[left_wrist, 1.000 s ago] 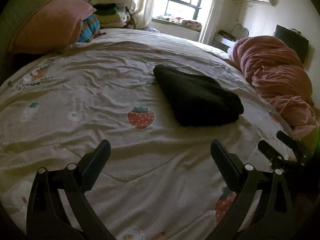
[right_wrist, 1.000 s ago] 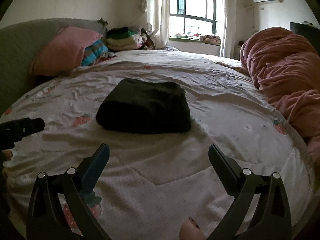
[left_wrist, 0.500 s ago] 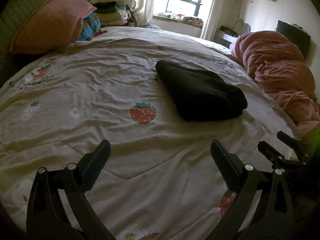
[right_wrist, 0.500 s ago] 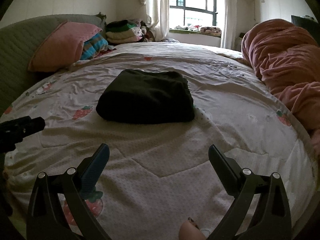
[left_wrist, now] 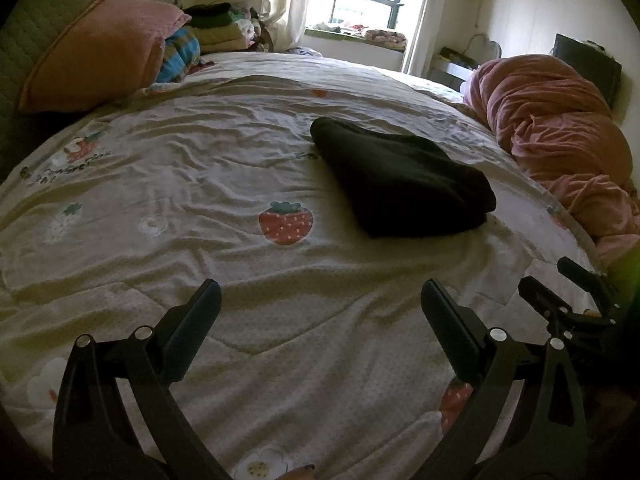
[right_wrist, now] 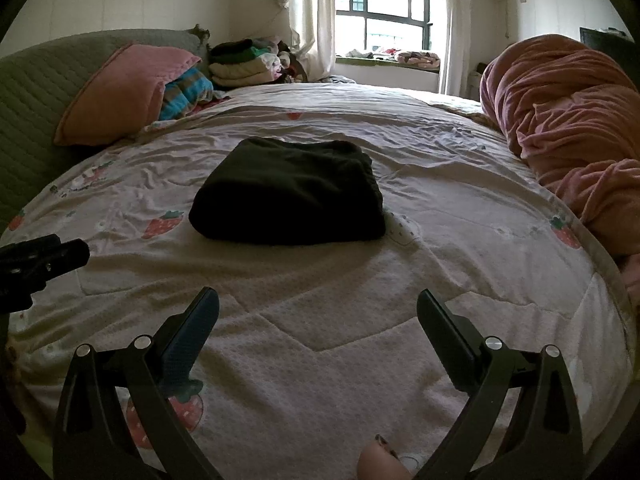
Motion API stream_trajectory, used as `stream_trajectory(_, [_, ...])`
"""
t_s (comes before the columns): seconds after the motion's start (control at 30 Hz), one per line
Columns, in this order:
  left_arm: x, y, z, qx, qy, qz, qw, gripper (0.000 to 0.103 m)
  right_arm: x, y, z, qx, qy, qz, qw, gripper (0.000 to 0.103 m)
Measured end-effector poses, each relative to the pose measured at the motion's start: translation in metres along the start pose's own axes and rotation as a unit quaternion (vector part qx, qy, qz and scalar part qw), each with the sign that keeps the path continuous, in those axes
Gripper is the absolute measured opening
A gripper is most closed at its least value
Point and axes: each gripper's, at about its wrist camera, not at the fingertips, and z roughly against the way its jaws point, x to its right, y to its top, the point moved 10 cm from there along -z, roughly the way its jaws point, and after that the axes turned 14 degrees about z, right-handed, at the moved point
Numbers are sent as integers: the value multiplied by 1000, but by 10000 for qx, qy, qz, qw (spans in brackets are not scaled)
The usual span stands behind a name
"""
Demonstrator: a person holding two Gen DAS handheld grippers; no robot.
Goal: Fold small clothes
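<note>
In the left wrist view, the left tongs point(left_wrist: 320, 312) were wide apart and held nothing, hanging above the near part of the bed point(left_wrist: 168, 160). The dark garment point(left_wrist: 400, 176) lay on the bedspread as a compact folded bundle, farther away and to the right, well apart from the tongs. The right tongs point(left_wrist: 560, 288) showed at the near right edge, also apart from the garment. A pink pillow point(left_wrist: 96, 56) was at the far left and a rumpled pink blanket point(left_wrist: 560, 136) at the right.

In the right wrist view, the right tongs point(right_wrist: 318, 312) were likewise spread and empty. The garment point(right_wrist: 288, 192) lay straight ahead in the middle of the bed point(right_wrist: 460, 208), and the left tongs point(right_wrist: 44, 256) entered from the left edge. A stack of folded clothes point(right_wrist: 244, 60) sat far away, near the window.

The fold looked finished, I think. A risk is that a careless grip on only the top layer would open the bundle when it is lifted. The soft bedspread could also be pinched together with the cloth.

Some small writing was printed on the bedspread at the left, beside a strawberry drawing, but it was too blurred to read. No brand was visible.
</note>
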Motion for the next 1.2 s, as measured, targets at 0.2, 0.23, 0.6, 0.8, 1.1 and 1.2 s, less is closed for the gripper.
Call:
stream_trajectory(0.2, [-1, -1, 0, 1, 23, 4, 10000, 94, 1, 0, 0, 2, 5, -2, 10000, 99])
stream_trajectory(0.23, [-1, -1, 0, -3, 22, 8, 10000, 94, 0, 0, 0, 4, -4, 8, 10000, 99])
stream_trajectory(0.6, [-2, -1, 0, -4, 41, 2, 10000, 94, 0, 0, 0, 1, -5, 5, 10000, 99])
stream_trajectory(0.8, [-8, -2, 1, -3, 63, 42, 10000, 94, 1, 0, 0, 1, 0, 14, 10000, 99])
stream_trajectory(1.1, [-11, -5, 0, -12, 155, -5, 9999, 94, 1, 0, 0, -10, -1, 13, 10000, 99])
stream_trajectory(1.2, [-10, -6, 0, -22, 158, -28, 9999, 94, 3, 0, 1, -2, -29, -12, 10000, 99])
